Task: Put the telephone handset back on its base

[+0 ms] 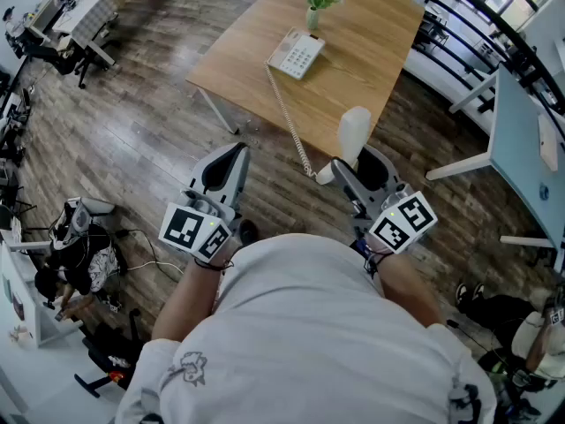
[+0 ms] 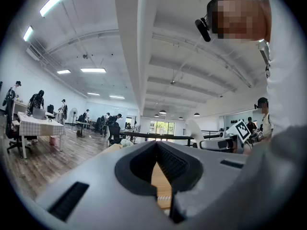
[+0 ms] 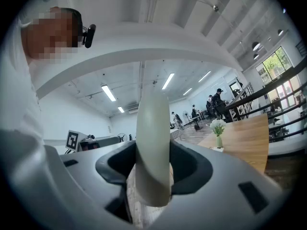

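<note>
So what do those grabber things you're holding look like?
Both the left gripper and right gripper are grey with black lining inside the jaws. Each carries a white cube with black square markers. The person wears a white short-sleeved shirt.

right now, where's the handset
The handset is clamped in the right gripper, right of centre in the head view, by the near edge of the table. Its coiled cord runs up-left to the base on that table.
</note>
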### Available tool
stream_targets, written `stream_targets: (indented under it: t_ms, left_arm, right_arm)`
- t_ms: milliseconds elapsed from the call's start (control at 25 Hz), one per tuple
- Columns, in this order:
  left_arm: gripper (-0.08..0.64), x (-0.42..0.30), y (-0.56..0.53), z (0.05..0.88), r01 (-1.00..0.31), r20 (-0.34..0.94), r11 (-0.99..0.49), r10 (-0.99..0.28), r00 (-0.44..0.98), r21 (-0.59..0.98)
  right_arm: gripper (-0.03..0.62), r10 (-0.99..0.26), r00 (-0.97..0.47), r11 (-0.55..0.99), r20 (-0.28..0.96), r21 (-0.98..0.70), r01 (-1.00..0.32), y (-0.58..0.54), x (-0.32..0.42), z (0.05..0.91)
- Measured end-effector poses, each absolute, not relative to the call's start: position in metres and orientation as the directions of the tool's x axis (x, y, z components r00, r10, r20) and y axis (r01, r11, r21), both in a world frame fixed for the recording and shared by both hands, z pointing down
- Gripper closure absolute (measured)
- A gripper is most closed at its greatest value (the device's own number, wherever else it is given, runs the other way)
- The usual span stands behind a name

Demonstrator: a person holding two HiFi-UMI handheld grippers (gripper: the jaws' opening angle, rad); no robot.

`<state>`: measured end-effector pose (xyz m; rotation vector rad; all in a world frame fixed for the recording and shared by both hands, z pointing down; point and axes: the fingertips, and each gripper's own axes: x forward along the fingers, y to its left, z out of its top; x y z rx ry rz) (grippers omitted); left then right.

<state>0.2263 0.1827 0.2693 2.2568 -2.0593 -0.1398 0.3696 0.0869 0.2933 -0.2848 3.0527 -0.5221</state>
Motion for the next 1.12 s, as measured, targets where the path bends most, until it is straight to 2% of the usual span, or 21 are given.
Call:
stream_targets:
  t_ms: [440,1120]
  left_arm:
    - [0.555,0.21,0.181,0.268,-0.989,-0.015,-0.099,-0.995,0.097,0.108]
    - [0.555,0.072,0.227,0.264,-0.97,-0.037,-0.207,-0.978,0.204,0.131]
  right_arm:
    - [0.368,-0.187,-0.982,0.928,-0.002,-0.329,-0.176,0.088,0.344,0.289]
    - [0.368,-0.322,-0.945,0.9,0.056,-0.292,-0.324,0.134,0.227,0.289]
